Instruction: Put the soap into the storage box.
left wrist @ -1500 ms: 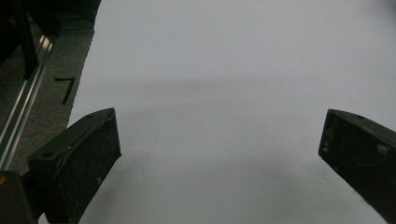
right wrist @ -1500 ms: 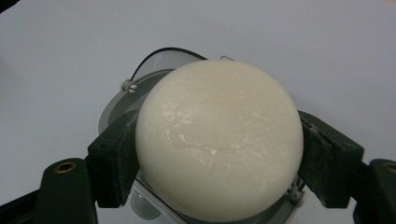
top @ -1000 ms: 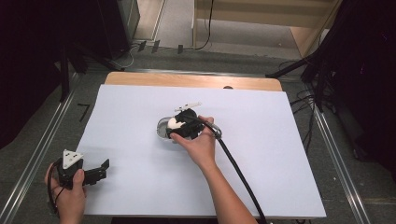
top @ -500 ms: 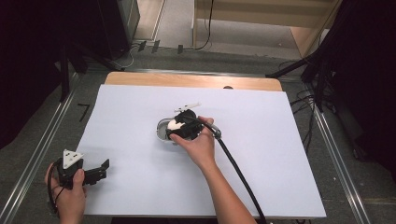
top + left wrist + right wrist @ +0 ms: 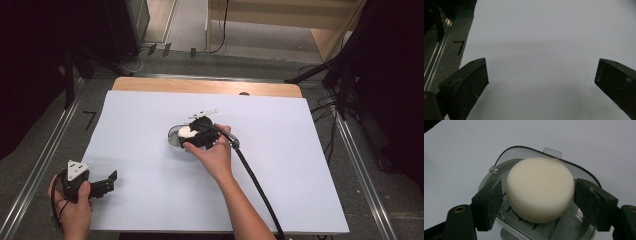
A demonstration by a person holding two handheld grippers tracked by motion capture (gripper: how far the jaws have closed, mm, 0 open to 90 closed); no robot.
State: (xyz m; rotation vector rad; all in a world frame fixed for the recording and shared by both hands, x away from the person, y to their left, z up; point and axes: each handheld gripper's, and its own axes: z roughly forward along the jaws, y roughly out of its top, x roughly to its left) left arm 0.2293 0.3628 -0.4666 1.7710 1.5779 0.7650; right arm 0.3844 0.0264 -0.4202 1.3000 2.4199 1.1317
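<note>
In the high view the right gripper (image 5: 192, 136) and the hand (image 5: 212, 152) behind it cover most of the soap dish (image 5: 173, 137), leaving a sliver of rim at mid-table. The right gripper view gives more: its jaws have just closed on a round cream soap bar (image 5: 540, 187) sitting in the dish, pads against both sides. The left gripper (image 5: 107, 182) rests near the table's (image 5: 300, 165) left front corner, jaws wide, nothing between them.

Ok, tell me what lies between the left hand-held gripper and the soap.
Nothing: in the high view the stretch from the left hand-held gripper to the soap is bare white sheet. The left gripper view shows that sheet between its open jaws.
</note>
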